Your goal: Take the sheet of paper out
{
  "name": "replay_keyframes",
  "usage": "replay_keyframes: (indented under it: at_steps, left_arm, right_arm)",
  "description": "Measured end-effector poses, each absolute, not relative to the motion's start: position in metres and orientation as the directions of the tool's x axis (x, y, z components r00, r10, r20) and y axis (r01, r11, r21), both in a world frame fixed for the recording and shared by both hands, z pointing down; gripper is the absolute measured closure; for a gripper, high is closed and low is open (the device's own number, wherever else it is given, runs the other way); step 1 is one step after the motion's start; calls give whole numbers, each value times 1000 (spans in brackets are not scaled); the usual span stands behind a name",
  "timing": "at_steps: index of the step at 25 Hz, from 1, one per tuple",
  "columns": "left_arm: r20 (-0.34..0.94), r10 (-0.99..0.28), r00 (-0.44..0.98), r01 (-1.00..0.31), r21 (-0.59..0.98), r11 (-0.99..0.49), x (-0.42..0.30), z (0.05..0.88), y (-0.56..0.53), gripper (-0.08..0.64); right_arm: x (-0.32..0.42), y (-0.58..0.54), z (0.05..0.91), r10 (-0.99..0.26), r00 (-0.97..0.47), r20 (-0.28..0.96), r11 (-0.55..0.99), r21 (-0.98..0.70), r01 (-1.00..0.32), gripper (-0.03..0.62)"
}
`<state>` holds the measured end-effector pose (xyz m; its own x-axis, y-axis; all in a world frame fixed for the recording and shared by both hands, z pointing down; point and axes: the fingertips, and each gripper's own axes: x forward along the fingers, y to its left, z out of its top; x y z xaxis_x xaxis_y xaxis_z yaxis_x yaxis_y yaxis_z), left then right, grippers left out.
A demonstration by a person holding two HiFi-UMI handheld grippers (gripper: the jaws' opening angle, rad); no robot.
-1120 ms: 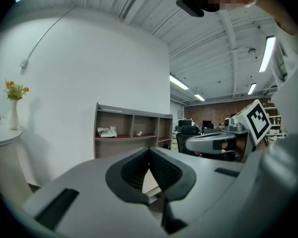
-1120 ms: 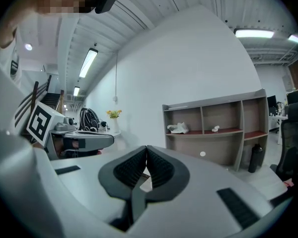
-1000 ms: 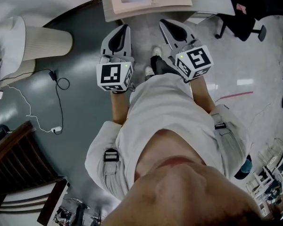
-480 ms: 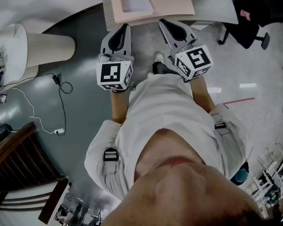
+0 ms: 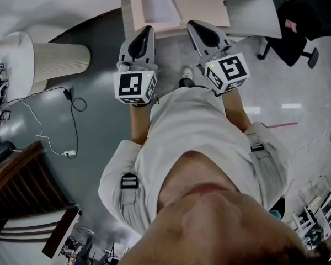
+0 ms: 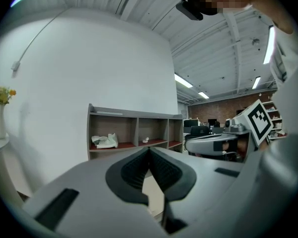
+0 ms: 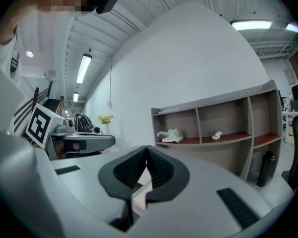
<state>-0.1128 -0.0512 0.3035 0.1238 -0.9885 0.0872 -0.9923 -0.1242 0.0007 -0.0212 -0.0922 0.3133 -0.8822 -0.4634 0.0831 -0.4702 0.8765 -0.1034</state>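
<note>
In the head view a beige folder [image 5: 204, 4] lies open on a grey table [image 5: 248, 16] at the top, with a white sheet of paper [image 5: 159, 5] on its left half. My left gripper [image 5: 147, 32] and right gripper [image 5: 194, 25] are held side by side, pointing level at the table's near edge, their tips just short of the folder. In the left gripper view the left gripper [image 6: 149, 150] has its dark pads pressed together with nothing between them. The right gripper [image 7: 147, 149] looks the same in its own view.
A white ribbed pedestal [image 5: 49, 54] stands at the left, with a black cable [image 5: 71, 101] on the floor beside it. A black office chair [image 5: 295, 21] is at the right of the table. A low shelf unit [image 6: 134, 133] stands against the wall ahead.
The person has stepped forward: the table and folder have come down in the head view, and both gripper tips now reach its near edge. Both jaws stayed shut.
</note>
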Motion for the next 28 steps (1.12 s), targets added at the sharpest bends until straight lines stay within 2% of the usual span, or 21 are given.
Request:
replay_keyframes:
  at_steps: [15,28]
  left_arm:
    - [127,-991,52,-999,18,-50,-127,311,-84,549]
    - [129,-988,85,-995,59,-78,-158,324,-111,549]
  right_arm:
    - [-37,-132,315,-411,-907,91,899,-124,-419,572]
    - [-67,-155,324,-436,-891,129,886,-114,-450,572]
